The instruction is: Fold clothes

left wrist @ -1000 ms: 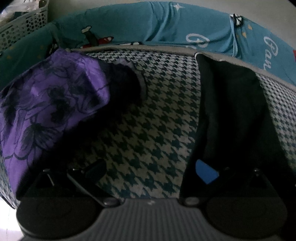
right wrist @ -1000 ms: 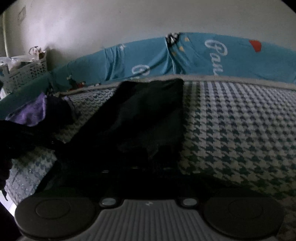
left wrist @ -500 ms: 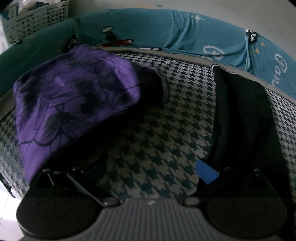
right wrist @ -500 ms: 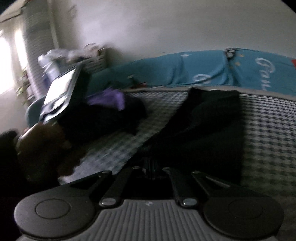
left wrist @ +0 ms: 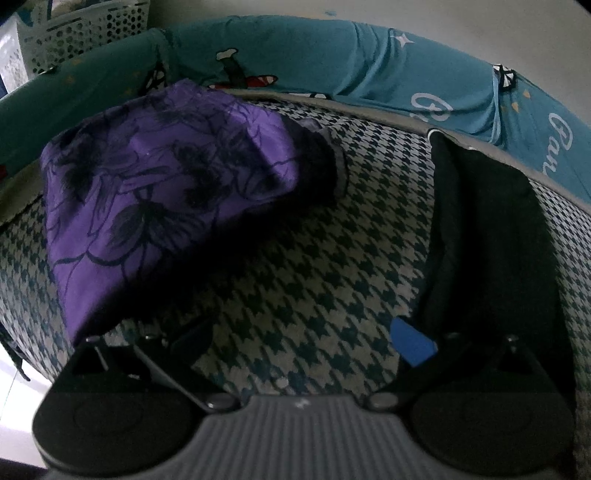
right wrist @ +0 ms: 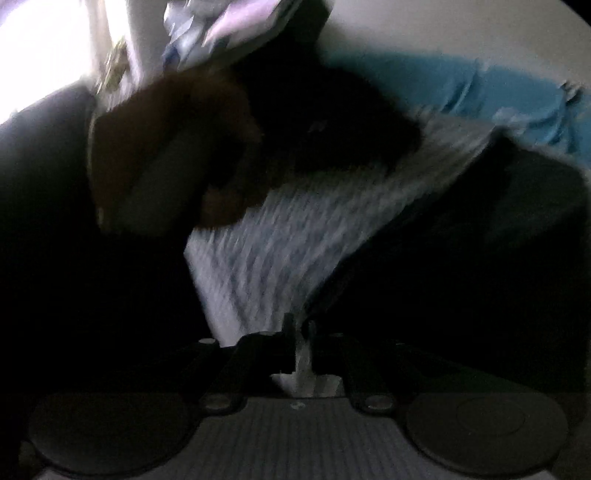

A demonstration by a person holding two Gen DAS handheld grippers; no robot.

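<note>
In the left wrist view a purple flowered garment (left wrist: 166, 177) lies bunched at the left of the houndstooth bed cover (left wrist: 295, 266). A black garment (left wrist: 487, 229) is stretched along the right. My left gripper (left wrist: 299, 343) hovers open over the bare cover between them, its blue-padded finger (left wrist: 410, 343) beside the black cloth. The right wrist view is blurred. My right gripper (right wrist: 299, 328) has its fingers together, and the black garment (right wrist: 498, 240) runs from the upper right down to its tips.
A teal printed cushion (left wrist: 332, 62) borders the far edge of the bed. A white perforated basket (left wrist: 81, 33) stands behind it at the top left. In the right wrist view a hand (right wrist: 155, 140) holds the other gripper at the left, near a bright window.
My right gripper went shut at the black garment's near end and swung left with it. My left gripper drifted slightly, so the purple garment sits more centrally in view.
</note>
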